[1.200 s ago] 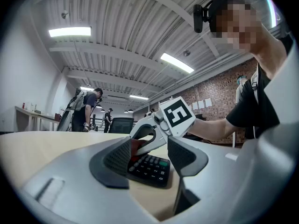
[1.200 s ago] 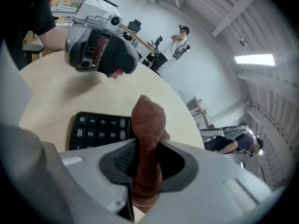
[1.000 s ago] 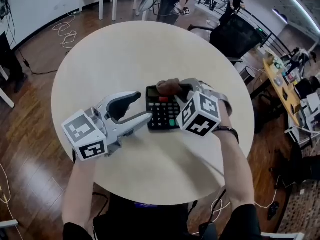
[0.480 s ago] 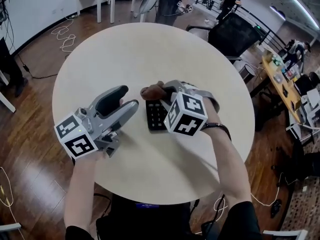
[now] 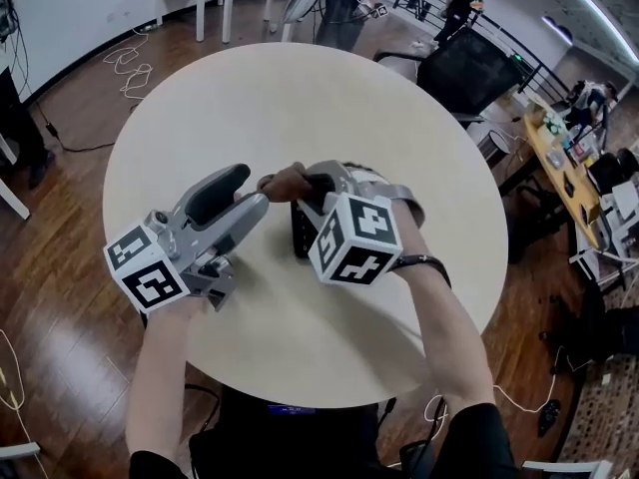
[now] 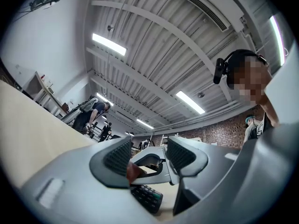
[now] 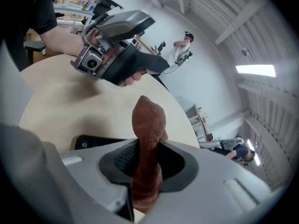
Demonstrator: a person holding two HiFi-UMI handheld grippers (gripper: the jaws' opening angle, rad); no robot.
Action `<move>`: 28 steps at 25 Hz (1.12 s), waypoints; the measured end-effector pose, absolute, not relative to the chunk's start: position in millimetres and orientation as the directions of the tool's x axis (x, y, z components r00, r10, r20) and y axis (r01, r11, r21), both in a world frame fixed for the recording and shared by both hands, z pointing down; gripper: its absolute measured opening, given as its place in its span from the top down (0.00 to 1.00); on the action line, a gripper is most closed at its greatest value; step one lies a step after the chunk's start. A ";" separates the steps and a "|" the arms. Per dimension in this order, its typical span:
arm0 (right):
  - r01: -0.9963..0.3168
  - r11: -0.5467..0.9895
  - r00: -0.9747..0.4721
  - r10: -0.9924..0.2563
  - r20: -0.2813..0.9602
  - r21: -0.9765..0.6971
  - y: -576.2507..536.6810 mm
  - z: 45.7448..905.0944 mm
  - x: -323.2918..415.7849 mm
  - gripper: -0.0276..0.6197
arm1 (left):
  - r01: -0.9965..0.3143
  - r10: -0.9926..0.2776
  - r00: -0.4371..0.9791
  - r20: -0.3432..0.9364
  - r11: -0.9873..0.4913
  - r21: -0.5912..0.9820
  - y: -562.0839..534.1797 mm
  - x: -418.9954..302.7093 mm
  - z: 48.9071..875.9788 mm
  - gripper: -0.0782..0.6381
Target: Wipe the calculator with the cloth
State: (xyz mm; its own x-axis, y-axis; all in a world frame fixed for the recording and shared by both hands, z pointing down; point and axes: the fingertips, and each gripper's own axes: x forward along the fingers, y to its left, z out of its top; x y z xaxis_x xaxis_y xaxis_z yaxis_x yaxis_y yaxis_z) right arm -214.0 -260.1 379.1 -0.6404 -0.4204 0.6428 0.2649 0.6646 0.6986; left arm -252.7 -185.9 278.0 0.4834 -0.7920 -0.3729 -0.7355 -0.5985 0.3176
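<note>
The black calculator (image 5: 303, 236) lies mid-table, mostly hidden under my right gripper (image 5: 300, 183); its keys also show in the left gripper view as calculator (image 6: 147, 198) and its end as calculator (image 7: 91, 142). The right gripper (image 7: 148, 158) is shut on the brown cloth (image 7: 148, 125), which sticks out past the jaws. In the head view the cloth (image 5: 284, 181) hangs over the calculator's far left corner. My left gripper (image 5: 250, 192) is just left of the calculator, tilted upward, open, with nothing between its jaws; left gripper (image 6: 148, 156) looks at the ceiling.
The round cream table (image 5: 250, 98) has bare surface all around the calculator. Beyond it are wooden floor, a black chair (image 5: 469, 68), a desk with clutter (image 5: 564, 158) at the right and people (image 5: 344, 8) standing at the back.
My right gripper has carried the cloth leftward across the calculator, covering more of it. The left gripper has drawn back from the calculator's left edge and tipped upward.
</note>
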 end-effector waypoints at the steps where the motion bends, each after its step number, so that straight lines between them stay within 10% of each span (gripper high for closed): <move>1: 0.295 0.650 -0.638 -0.412 0.651 0.700 -255.9 385.0 -223.0 0.81 | -0.736 -0.793 0.479 -0.376 -0.596 0.321 -186.4 -253.4 278.1 0.54; 16: 0.029 0.745 -0.436 -0.590 0.679 0.666 -335.0 378.4 -110.8 0.81 | -0.732 -0.793 0.478 -0.379 -0.598 0.328 -183.4 -253.6 276.3 0.55; 28: 0.265 0.712 -0.612 -0.396 0.684 0.650 -265.7 393.8 -209.8 0.81 | -0.734 -0.798 0.457 -0.392 -0.587 0.340 -186.8 -253.1 276.3 0.55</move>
State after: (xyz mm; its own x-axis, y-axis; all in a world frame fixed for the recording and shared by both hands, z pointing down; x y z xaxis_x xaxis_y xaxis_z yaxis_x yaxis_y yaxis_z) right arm -209.8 -265.7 393.8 -0.6119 -0.3963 0.6844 0.2653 0.7124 0.6497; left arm -253.1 -186.8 276.3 0.4572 -0.7984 -0.3918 -0.7343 -0.5874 0.3401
